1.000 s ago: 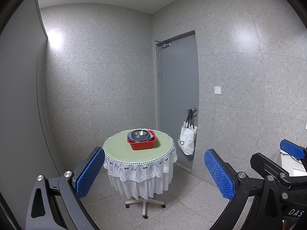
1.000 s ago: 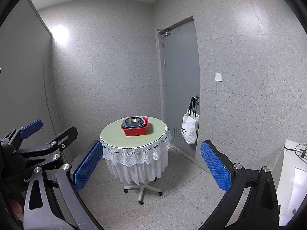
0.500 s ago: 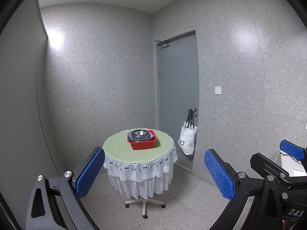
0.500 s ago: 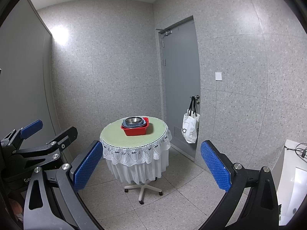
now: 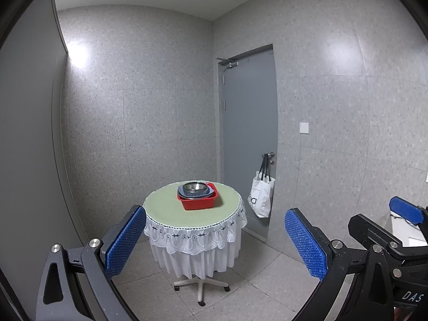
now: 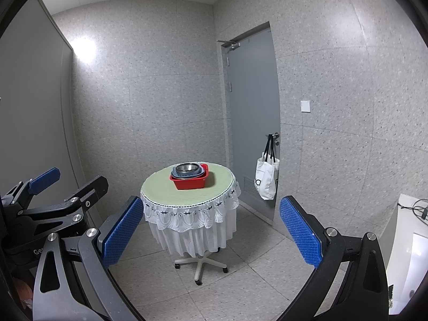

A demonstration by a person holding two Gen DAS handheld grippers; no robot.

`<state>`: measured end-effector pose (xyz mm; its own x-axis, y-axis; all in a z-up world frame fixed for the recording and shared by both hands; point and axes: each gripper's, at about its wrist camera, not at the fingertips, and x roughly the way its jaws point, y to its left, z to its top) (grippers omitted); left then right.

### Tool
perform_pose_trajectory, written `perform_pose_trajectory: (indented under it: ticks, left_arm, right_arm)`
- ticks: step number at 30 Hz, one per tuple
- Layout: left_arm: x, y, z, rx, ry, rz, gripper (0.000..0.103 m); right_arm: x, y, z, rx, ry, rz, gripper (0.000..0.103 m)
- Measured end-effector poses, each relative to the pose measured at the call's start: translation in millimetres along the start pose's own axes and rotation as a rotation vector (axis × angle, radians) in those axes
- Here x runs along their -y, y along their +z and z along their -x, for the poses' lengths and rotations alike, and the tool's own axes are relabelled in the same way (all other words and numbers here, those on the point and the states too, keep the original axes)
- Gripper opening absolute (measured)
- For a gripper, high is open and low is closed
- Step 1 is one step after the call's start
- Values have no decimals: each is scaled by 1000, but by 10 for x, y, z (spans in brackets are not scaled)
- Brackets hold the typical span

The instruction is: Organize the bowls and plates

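A round counter [image 5: 163,208] with a pale green top and white lace skirt is seen on a wheeled pedestal, well apart from both tongs. Near its far edge a red square plastic basin [image 5: 199,202] holds a blue-grey square plate [image 5: 207,193] and a round steel bowl [image 5: 195,186], nested. The left tongs [image 5: 214,243] and right tongs [image 6: 211,231] are spread wide, nothing gripped. A white tote bag [image 6: 266,180] hangs from the grey door's handle.

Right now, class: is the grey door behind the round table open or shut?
Shut: the grey door sits flush within its frame, no gap showing, white tote bag hanging from its handle.
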<state>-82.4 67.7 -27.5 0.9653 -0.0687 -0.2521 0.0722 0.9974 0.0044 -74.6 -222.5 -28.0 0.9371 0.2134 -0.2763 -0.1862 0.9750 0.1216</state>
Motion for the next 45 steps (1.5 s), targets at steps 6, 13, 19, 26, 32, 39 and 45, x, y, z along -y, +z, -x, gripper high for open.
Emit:
perform_pose_trajectory:
  ticks: [6,13,19,26,32,39,45]
  left_arm:
    - [17,6,25,4,6,-4,102]
    - [26,12,33,4,5,-6,102]
    - [61,7,52,5,8,-7,102]
    - [76,3,65,5,11,-8,102]
    - [67,6,60,4,12,-8,102]
    - [83,19,59,4,16,-11,102]
    - [95,19,53,4,17,-12,102]
  right_arm:
    - [-29,-5,-12,0,0,-2,103]
    - [-25,-6,-11,0,1,-3,103]
    - [-32,-15,-1,2,1,-4,103]
    - [-50,-20,7,1,1,-5,103]
    - [-90,-34,19,1,0,-7,103]
    - [-113,-35,20,0,1,-10,103]
    - [-121,-40,14,0,3,-12,103]
